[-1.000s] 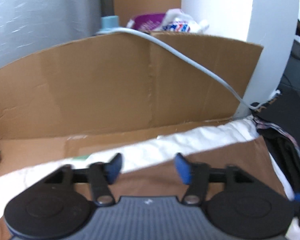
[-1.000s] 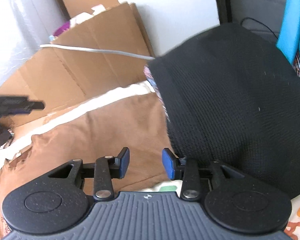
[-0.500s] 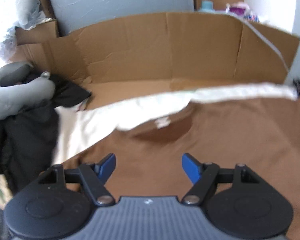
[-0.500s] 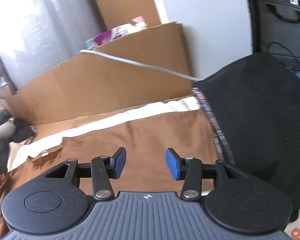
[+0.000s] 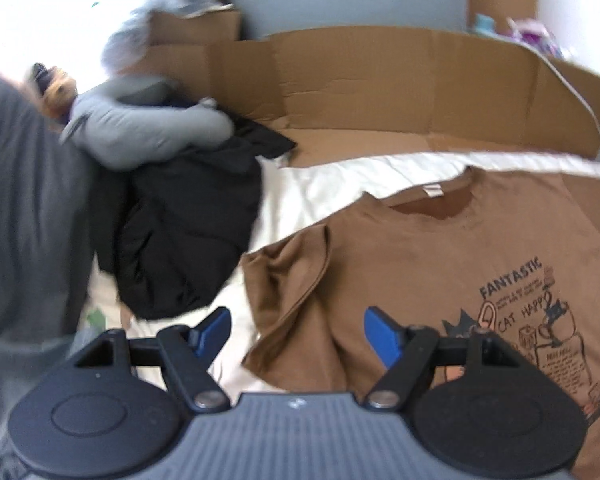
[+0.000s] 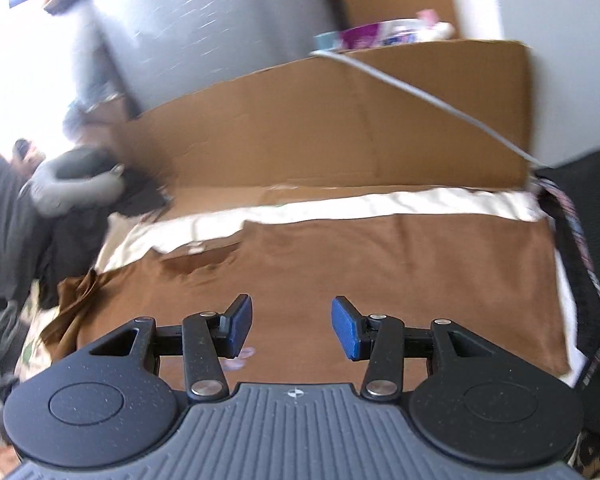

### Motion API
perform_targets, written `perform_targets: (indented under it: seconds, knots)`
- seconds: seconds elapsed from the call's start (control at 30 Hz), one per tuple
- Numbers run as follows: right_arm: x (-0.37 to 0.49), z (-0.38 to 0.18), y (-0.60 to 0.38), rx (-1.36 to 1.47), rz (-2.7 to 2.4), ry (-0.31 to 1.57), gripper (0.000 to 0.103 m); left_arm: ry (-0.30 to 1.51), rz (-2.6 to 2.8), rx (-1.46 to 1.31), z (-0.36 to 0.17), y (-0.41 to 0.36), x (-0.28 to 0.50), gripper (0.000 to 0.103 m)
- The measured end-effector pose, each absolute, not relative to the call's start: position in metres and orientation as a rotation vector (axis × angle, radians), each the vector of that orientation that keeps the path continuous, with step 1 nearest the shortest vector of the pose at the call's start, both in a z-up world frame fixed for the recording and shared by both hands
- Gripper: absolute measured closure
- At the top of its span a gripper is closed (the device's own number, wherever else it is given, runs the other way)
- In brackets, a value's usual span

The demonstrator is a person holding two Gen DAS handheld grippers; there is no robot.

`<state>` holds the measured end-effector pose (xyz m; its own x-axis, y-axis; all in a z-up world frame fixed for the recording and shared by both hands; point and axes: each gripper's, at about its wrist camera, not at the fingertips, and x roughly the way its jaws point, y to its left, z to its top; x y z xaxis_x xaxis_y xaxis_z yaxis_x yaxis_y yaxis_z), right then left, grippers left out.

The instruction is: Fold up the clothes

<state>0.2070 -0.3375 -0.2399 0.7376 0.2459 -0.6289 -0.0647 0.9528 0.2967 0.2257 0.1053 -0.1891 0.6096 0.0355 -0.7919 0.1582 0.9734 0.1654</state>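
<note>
A cardboard wall [image 5: 400, 80] is standing behind the white sheet [image 5: 340, 188], where the brown T-shirt [image 5: 440, 248] is lying flat, one sleeve [image 5: 288, 280] bunched. The left gripper [image 5: 296, 332] and right gripper [image 6: 292, 326] are hovering spread, holding nothing. The bunched sleeve is risking a crooked fold.

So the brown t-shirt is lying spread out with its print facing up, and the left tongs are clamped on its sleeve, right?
Not quite. The left tongs are open and hold nothing; the left wrist view shows them above the sleeve, not clamped on it. The rest stands: the brown t-shirt lies spread out with its print facing up.
</note>
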Motion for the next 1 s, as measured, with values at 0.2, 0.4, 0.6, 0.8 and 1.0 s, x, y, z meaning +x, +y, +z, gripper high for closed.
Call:
perform_targets:
  seconds: [0.2, 0.4, 0.6, 0.8, 1.0]
  knots:
    - [0.208, -0.229, -0.301, 0.195, 0.264, 0.728, 0.052, 0.902, -0.04, 0.138, -0.222, 0.136, 0.221, 0.027]
    - [0.201, -0.25, -0.259, 0.18, 0.335, 0.798, 0.052, 0.911, -0.029, 0.078, -0.26, 0.16, 0.235, 0.03]
    - [0.196, -0.272, -0.229, 0.167, 0.372, 0.875, 0.052, 0.908, 0.002, -0.054, -0.287, 0.185, 0.246, 0.033]
    - [0.186, -0.272, -0.217, 0.155, 0.385, 0.881, 0.052, 0.901, -0.028, -0.116, -0.302, 0.193, 0.255, 0.042]
    - [0.182, -0.269, -0.222, 0.164, 0.377, 0.875, 0.052, 0.943, -0.048, -0.198, -0.311, 0.2, 0.257, 0.079]
